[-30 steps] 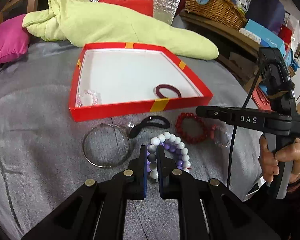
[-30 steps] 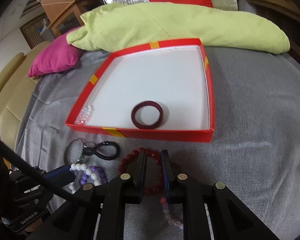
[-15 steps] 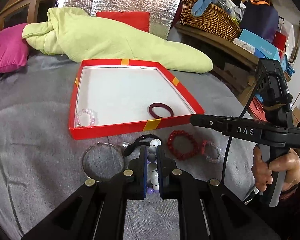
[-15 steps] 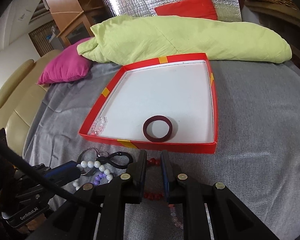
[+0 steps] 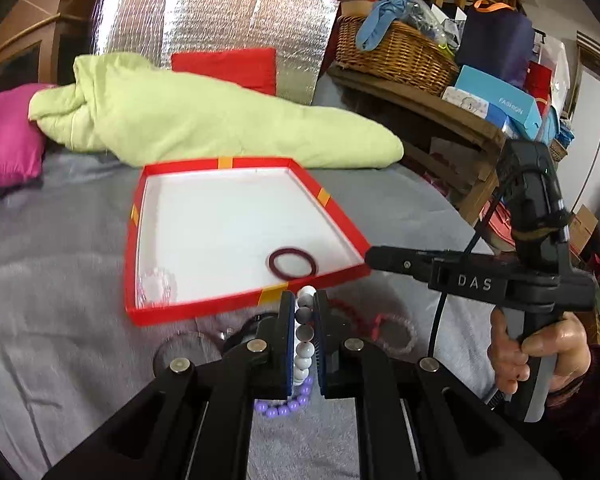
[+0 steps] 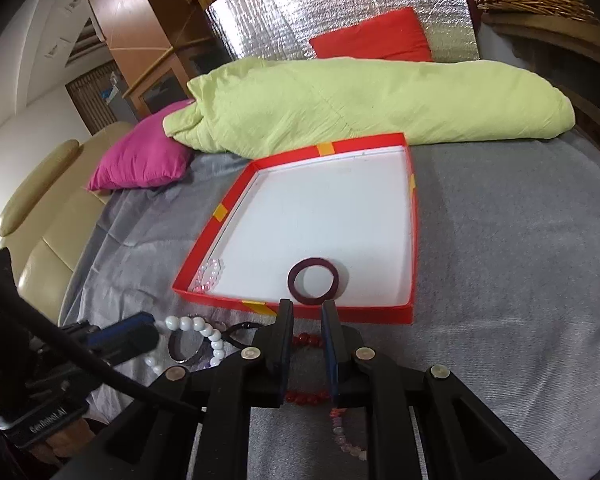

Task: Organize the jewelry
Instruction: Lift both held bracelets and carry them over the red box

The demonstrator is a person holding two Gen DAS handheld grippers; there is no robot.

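Bead bracelet (image 5: 303,344) hangs pinched in the left gripper (image 5: 303,334) fingers, strand running along them, red box (image 5: 204,310) straight ahead and just below. Right gripper (image 6: 306,350) fingers stand narrow astride the red beads (image 6: 305,339); only its view shows that, though a grip is unclear

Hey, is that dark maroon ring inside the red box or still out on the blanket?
Inside. The maroon ring lies flat on the white floor of the red box, near its front wall.
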